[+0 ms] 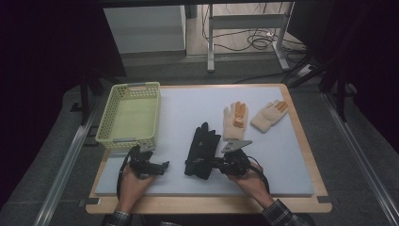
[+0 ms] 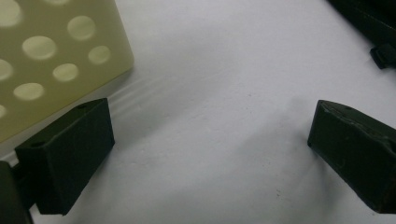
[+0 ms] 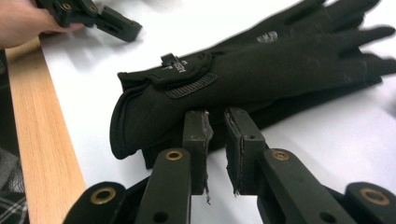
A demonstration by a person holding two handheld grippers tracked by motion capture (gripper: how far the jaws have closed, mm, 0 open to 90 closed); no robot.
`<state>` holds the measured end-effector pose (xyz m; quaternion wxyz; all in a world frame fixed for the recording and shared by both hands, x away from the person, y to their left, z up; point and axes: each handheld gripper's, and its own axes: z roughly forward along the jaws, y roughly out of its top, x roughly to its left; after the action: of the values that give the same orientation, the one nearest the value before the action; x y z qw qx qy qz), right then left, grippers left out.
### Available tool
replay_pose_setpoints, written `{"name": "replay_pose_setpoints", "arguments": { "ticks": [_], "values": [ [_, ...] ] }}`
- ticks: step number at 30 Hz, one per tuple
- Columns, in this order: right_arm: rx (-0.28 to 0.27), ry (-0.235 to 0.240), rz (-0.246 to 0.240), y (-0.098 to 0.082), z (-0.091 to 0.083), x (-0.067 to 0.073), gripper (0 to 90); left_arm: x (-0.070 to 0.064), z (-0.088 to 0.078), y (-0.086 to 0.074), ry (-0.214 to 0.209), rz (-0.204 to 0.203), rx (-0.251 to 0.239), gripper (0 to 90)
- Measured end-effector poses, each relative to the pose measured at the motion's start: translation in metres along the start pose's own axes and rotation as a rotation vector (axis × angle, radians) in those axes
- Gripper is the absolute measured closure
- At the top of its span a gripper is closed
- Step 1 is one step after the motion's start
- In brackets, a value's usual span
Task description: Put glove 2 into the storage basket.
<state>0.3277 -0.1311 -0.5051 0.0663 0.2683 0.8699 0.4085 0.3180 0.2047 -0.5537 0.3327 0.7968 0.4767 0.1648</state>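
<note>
A pair of black gloves (image 1: 201, 146) (image 3: 261, 70) lies stacked near the front middle of the white mat, fingers pointing away from me. My right gripper (image 1: 207, 163) (image 3: 217, 116) comes in low from the right, its jaws drawn close together and pinching the gloves' near edge by the cuff. My left gripper (image 1: 162, 165) (image 2: 210, 149) rests low over bare mat at the front left, with its jaws wide apart and nothing between them. The left gripper (image 3: 119, 25) is also in the right gripper view, at the top left, held in a hand.
A pale green perforated basket (image 1: 106, 123) (image 2: 46, 56) stands at the mat's left, just beyond my left gripper. Two cream knitted gloves (image 1: 234, 121) (image 1: 269, 114) with orange patches lie at the back right. The mat (image 1: 282, 155) sits on a wooden board (image 3: 42, 154).
</note>
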Motion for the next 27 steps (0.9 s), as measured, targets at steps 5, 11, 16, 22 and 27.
{"name": "replay_pose_setpoints", "arguments": {
  "ticks": [5,11,16,22,27],
  "values": [
    [0.040,-0.011,-0.030,0.000,0.011,0.004,76.0,0.000,0.000,0.000,0.000,0.000,-0.001,0.4],
    [0.049,-0.049,-0.022,-0.011,0.002,-0.006,73.0,0.000,0.000,0.000,-0.001,-0.005,-0.005,0.4],
    [0.062,-0.034,-0.004,-0.020,0.008,-0.008,75.5,0.000,0.000,0.000,-0.001,-0.005,-0.005,0.4],
    [0.041,-0.016,-0.023,-0.016,0.024,0.000,76.2,0.001,0.000,0.000,-0.007,0.000,-0.002,0.5],
    [0.025,-0.004,-0.039,-0.011,0.035,0.005,76.2,0.006,-0.004,-0.002,-0.025,0.036,0.002,1.6]
  ]
}}
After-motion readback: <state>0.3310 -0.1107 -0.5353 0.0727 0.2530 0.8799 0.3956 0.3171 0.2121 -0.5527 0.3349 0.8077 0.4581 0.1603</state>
